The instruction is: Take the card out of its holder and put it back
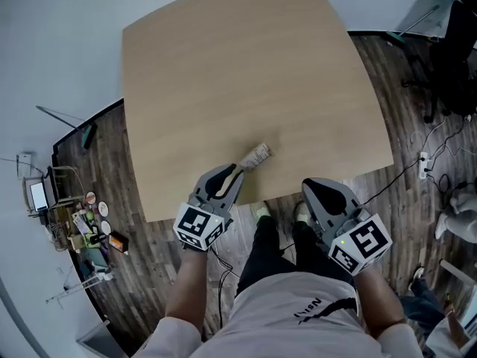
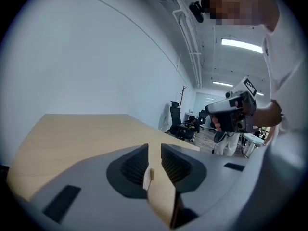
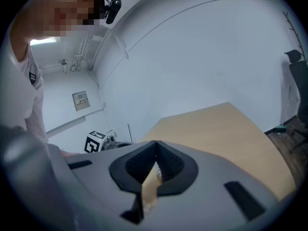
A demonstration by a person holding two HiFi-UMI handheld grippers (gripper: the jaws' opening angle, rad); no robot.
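Note:
A small patterned card holder (image 1: 258, 154) lies on the tan table (image 1: 246, 73) close to its near edge. My left gripper (image 1: 240, 168) points at the holder's near end, and its jaws stand apart with a narrow gap. In the left gripper view (image 2: 155, 150) a small tan piece (image 2: 150, 174) shows in that gap; the pads do not visibly press on it. My right gripper (image 1: 307, 184) hangs off the table's near edge, above the person's legs. Its jaws (image 3: 156, 146) meet, with nothing seen between them. No separate card shows.
Cluttered shelves and small items (image 1: 82, 230) stand on the wood floor at the left. A dark office chair (image 1: 455, 51) and cables (image 1: 426, 159) are at the right. The person's legs (image 1: 279, 245) are just below the table's near edge.

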